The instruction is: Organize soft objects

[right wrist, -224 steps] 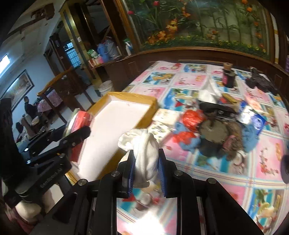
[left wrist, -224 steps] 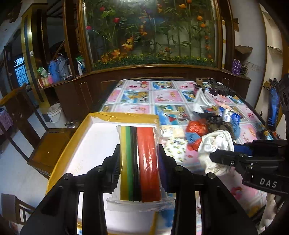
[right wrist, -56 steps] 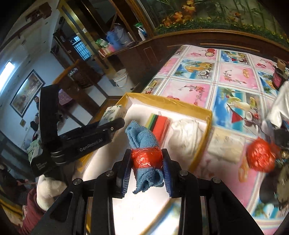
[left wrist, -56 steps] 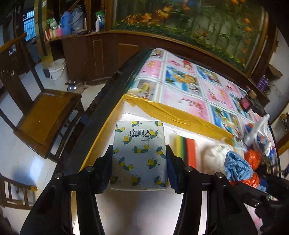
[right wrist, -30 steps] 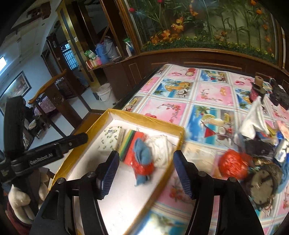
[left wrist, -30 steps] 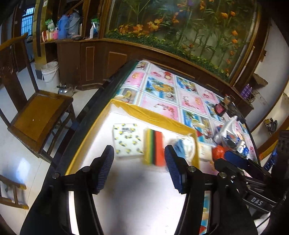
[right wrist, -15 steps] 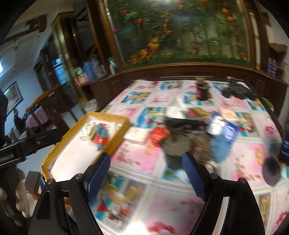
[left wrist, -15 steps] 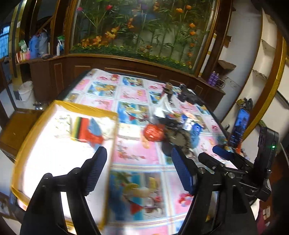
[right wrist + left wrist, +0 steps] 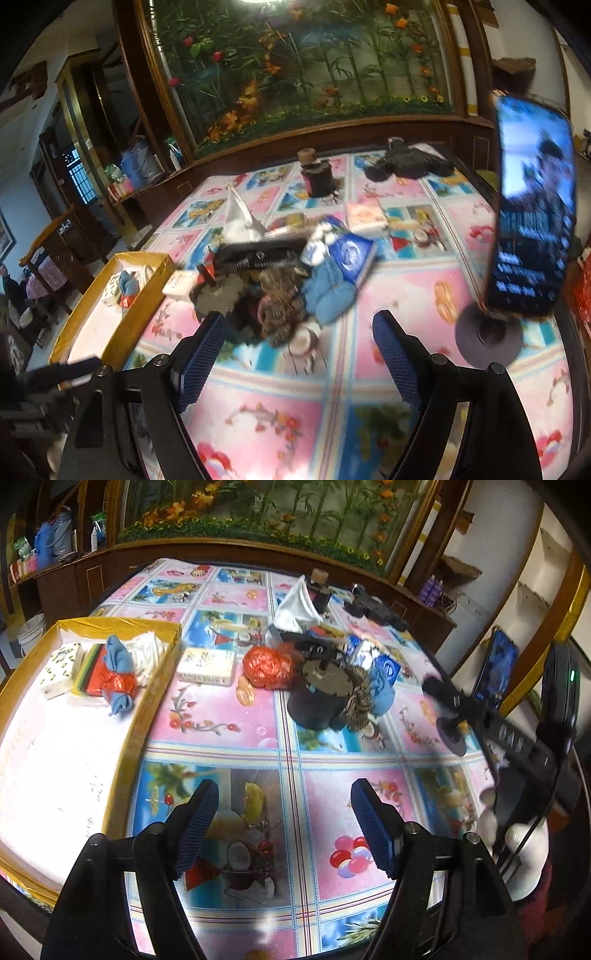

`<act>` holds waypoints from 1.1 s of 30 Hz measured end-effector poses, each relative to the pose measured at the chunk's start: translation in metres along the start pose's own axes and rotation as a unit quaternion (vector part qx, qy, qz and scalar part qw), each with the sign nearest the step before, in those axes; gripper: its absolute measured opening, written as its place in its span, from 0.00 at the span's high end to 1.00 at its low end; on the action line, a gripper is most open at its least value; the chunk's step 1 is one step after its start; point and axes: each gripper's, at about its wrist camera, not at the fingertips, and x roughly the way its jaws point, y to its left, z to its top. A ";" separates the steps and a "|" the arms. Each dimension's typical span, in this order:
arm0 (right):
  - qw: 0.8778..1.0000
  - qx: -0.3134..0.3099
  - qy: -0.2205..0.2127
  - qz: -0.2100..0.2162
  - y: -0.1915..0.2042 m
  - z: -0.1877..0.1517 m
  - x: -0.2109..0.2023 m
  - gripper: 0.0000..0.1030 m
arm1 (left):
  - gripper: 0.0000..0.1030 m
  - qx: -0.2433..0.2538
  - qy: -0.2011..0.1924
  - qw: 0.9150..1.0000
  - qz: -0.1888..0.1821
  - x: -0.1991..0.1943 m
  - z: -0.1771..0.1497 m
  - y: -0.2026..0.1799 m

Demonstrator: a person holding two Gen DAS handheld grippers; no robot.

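Left tool (image 9: 284, 823) spread apart, empty, low in the frame over the patterned worktop (image 9: 229, 716). Right tool (image 9: 299, 354) likewise spread apart, nothing between its pads. At left, a yellow-rimmed tray (image 9: 147, 709) holding a tissue pack (image 9: 61, 668), striped cloth stack (image 9: 88, 668), blue rag (image 9: 118, 679) and white cloth (image 9: 149, 648). Heap of remaining cloths (image 9: 332, 690) mid-frame, outside the tray.

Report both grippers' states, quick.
Left gripper: open, holding nothing.
Right gripper: open, holding nothing.
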 end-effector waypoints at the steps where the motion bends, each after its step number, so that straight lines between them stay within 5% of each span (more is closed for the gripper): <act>1: 1.000 -0.005 -0.005 -0.001 0.004 0.005 0.008 0.20 | 0.28 0.002 0.007 1.000 0.003 0.005 0.000 -0.002; 13: 1.000 -0.011 -0.021 -0.017 -0.007 0.010 0.073 0.20 | 0.28 0.037 0.020 0.998 0.050 0.055 0.007 -0.017; 25: 0.998 -0.039 -0.047 -0.027 -0.001 0.007 0.067 0.19 | 0.28 0.035 0.029 0.996 0.072 0.081 0.003 -0.017; 33: 0.997 -0.051 -0.044 -0.032 0.003 0.005 0.071 0.19 | 0.11 0.054 0.027 0.994 0.093 0.088 -0.001 -0.026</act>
